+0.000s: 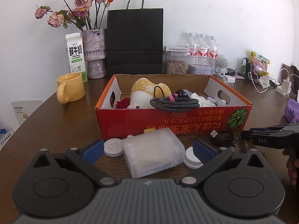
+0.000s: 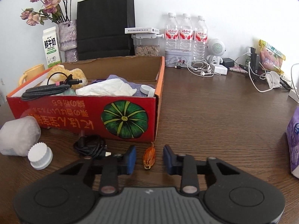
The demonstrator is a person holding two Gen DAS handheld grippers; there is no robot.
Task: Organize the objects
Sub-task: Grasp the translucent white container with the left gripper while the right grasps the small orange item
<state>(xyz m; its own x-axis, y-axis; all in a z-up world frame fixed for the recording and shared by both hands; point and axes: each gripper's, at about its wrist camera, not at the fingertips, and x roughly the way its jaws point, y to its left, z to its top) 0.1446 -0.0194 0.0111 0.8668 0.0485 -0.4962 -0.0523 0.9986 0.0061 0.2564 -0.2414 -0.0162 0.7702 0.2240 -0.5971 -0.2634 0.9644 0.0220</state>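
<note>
**Both grippers open over loose items in front of the red box**

The left gripper (image 1: 148,149) has its jaws spread wide on either side of a frosted plastic container (image 1: 151,155), which lies on its side on the wooden table (image 2: 214,112). Neither blue pad touches it. A round white disc (image 1: 113,147) sits just beside the container's left end, and a ribbed white cap (image 1: 192,159) sits by its right end, near the right pad.

The right gripper (image 2: 149,149) has its jaws apart too. A small dried orange bud (image 2: 149,156) lies on the table between the pads, clear of both. A bundled black cable (image 2: 91,147) rests just left of the left pad.

Behind all of these stands the red cardboard box (image 1: 168,121), which already holds a yellow-and-white plush toy (image 1: 147,93), a coiled braided cable (image 1: 173,103) and white cloth (image 2: 108,88).
</note>
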